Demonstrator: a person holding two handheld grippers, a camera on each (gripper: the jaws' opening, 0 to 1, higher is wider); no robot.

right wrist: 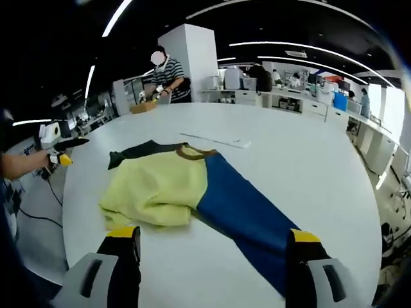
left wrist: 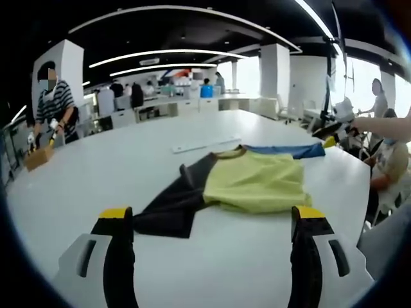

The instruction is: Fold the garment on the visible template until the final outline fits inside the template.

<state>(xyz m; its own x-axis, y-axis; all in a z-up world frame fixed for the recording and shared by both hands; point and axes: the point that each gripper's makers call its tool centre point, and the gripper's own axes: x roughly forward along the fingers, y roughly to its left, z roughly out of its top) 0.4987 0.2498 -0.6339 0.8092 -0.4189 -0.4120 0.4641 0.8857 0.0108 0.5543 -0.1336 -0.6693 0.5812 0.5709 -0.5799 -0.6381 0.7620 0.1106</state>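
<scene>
A garment lies spread flat on the white table (left wrist: 96,167): yellow body (left wrist: 257,183), black sleeve (left wrist: 170,208), blue sleeve (left wrist: 289,151), brown collar on the far side. My left gripper (left wrist: 212,221) is open, short of the black sleeve and holding nothing. From the other side, the yellow body (right wrist: 157,189) lies ahead and the blue sleeve (right wrist: 247,215) runs toward the right jaw. My right gripper (right wrist: 212,236) is open and holds nothing. The black sleeve (right wrist: 138,152) lies at the far left. No drawn template outline is visible on the table.
A thin white strip (left wrist: 205,144) (right wrist: 215,139) lies past the collar. A person in a striped shirt (right wrist: 168,74) works at the table's far edge. A hand-held gripper with yellow tips (right wrist: 58,151) hovers off the table's left edge; another (left wrist: 334,131) beyond the blue sleeve.
</scene>
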